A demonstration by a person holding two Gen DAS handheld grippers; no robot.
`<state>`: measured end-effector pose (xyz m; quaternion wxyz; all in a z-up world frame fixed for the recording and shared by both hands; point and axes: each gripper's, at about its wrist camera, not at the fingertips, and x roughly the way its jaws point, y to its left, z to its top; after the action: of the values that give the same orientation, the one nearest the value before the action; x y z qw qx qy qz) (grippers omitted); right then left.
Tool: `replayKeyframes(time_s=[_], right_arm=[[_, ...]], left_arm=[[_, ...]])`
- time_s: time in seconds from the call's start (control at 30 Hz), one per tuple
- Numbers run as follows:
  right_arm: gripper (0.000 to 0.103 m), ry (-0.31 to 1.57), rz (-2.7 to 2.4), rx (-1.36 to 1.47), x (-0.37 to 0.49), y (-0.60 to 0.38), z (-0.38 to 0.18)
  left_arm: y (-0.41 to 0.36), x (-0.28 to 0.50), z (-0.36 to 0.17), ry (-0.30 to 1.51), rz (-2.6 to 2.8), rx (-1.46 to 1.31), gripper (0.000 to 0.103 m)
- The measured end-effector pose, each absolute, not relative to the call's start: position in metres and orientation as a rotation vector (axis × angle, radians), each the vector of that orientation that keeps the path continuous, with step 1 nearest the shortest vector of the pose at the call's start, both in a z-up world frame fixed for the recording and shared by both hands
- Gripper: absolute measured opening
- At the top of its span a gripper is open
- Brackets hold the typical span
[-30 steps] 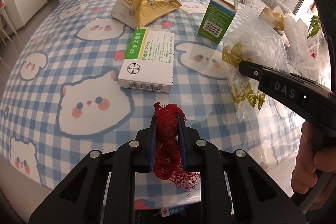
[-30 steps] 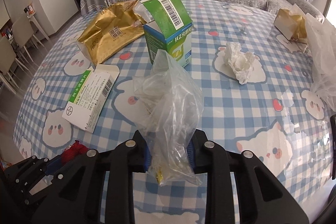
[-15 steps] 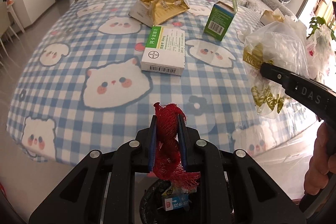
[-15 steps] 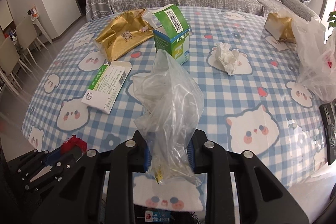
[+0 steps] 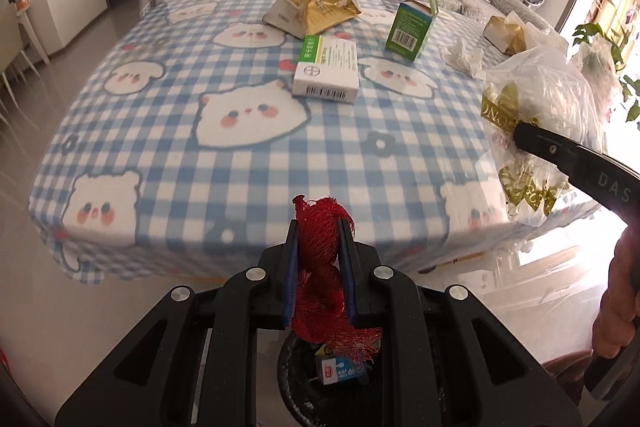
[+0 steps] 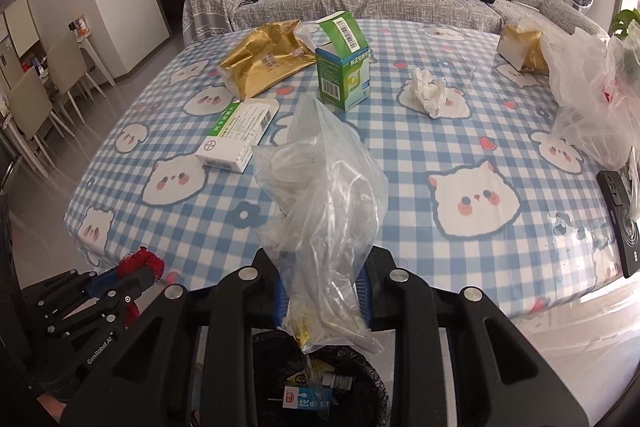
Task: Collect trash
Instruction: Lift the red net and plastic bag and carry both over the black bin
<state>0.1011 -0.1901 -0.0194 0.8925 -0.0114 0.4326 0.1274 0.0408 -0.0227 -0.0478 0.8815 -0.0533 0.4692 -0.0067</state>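
Two claws, each w/ a load, hang just off the near edge of the worktop (image 6: 400, 155), a table under a blue-and-white checked cloth w/ cartoon animal faces. The left claw (image 5: 318, 259) pinches a scrunched red mesh net bag (image 5: 320, 267) between its blue pads; the net's frayed tail dangles below the fingers. The right claw (image 6: 326, 287) is clamped on a crumpled clear plastic bag (image 6: 324, 203) w/ gold print at its bottom; most of the bag stands up above the pads.

Below both sits the round black-lined trash bin (image 6: 360, 367), already holding a small blue-and-white carton. Both wrist views show it straight under the dangling trash, so the step in hand reads as the drop.

To do it well:
- Line each load over the bin's mouth, not its rim; the bin's full outline is hidden behind the claw bodies, so centring can't be confirmed.
- Lower before letting go. The clear bag is light & wide, prob. drifts sideways if released high.
- Spread the pads fully; the net's threads may snag on a pad, so a small shake may be needed.
- Release one at a time if the mouth looks tight for both.

Still on the worktop for later: white-and-green flat medicine box (image 6: 236, 135), open green upright carton (image 6: 342, 67), crumpled gold foil pouch (image 6: 264, 63), white tissue wad (image 6: 428, 91), a second gold-and-white packet (image 6: 520, 51) far right.
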Motion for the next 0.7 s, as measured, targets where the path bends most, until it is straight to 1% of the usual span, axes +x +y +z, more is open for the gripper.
replayKeyframes(time_s=[0.17, 0.43, 0.7], right_arm=[[0.025, 0.884, 0.268, -0.073, 0.084, -0.182, -0.021], [0.025, 0.884, 0.296, -0.06, 0.052, -0.173, -0.03], [0.025, 0.893, 0.306, -0.045, 0.019, -0.166, -0.041]], left_arm=[[-0.021, 0.015, -0.047, 0.962, -0.034, -0.109, 0.017], [-0.03, -0.012, -0.042, 0.91, -0.008, -0.072, 0.017], [-0.029, -0.031, -0.049, 0.913, -0.014, -0.131, 0.017]])
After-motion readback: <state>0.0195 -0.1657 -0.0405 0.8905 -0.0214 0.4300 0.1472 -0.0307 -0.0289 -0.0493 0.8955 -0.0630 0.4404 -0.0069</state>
